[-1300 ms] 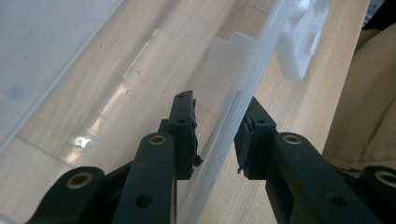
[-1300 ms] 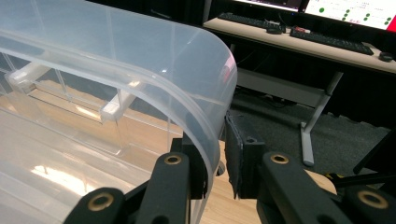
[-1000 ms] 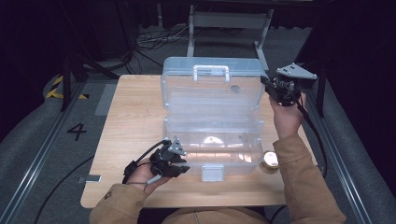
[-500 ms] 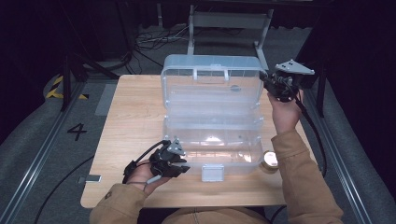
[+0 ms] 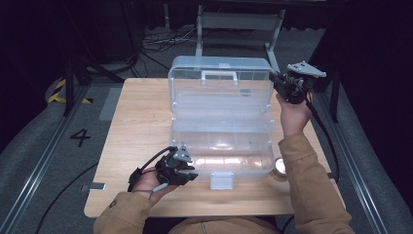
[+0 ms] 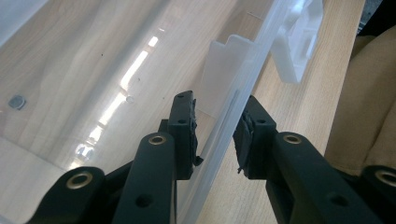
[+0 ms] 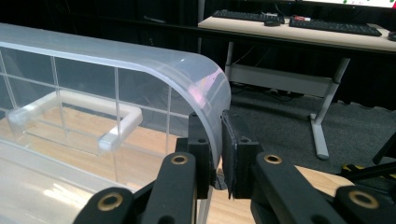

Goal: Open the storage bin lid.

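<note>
A clear plastic box (image 5: pixel 221 146) stands on the wooden table with its lid (image 5: pixel 219 97) swung up and back. My right gripper (image 5: pixel 276 84) is at the lid's upper right corner, shut on the lid's curved edge (image 7: pixel 212 107), with both pads pressed against the plastic. My left gripper (image 5: pixel 192 173) is at the box's front left. Its jaws straddle the thin front wall (image 6: pixel 224 126), one inside and one outside, and a gap shows on each side of the wall. A white latch (image 5: pixel 221 180) hangs on the front wall, and a white handle (image 7: pixel 74 112) sits on the lid.
A small round roll (image 5: pixel 279 168) lies on the table (image 5: pixel 136 131) by the box's front right corner. Beyond the table are a desk frame (image 5: pixel 238 22), cables on the floor and a floor rail (image 5: pixel 44 161) at the left. A desk with keyboards (image 7: pixel 327 25) stands farther back.
The right gripper has edged slightly up and away with the lid's corner in it. The left hand and the box base have stayed put.
</note>
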`<state>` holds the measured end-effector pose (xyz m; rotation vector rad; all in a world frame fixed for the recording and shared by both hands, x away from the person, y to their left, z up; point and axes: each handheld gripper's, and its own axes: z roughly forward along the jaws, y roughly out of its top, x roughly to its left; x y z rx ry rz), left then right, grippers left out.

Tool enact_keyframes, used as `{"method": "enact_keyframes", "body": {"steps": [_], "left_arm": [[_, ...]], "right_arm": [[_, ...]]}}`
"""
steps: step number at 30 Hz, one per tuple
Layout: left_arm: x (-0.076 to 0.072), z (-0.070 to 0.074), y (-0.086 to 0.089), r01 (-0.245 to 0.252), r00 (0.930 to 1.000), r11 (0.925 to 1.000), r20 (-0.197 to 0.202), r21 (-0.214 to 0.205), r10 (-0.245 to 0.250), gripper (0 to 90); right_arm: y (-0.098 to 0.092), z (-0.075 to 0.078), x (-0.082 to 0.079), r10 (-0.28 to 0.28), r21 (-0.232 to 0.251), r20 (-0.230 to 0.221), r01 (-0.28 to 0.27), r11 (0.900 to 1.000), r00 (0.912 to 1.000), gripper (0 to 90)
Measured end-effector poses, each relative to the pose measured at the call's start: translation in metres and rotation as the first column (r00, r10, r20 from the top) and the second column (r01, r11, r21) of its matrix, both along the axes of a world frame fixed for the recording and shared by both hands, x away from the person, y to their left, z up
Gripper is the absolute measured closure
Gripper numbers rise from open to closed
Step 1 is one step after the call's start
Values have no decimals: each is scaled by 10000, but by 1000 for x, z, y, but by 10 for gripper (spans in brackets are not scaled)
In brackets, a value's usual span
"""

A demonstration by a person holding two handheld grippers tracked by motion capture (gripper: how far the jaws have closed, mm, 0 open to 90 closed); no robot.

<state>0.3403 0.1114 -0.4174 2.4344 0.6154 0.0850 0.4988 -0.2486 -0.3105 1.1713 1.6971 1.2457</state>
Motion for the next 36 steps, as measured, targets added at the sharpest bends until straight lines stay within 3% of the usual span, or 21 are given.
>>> {"method": "enact_keyframes", "body": {"steps": [22,36], "left_arm": [[0,-1,2,-158,9998,9993,-131,-337,154,708],[0,-1,2,-185,9997,9990,-160,-400,179,708]], "right_arm": [[-1,-9,25,-99,599,-362,121,9981,9993,841],[-4,-15,47,23,857,-958,59,9963,9954,841]]}}
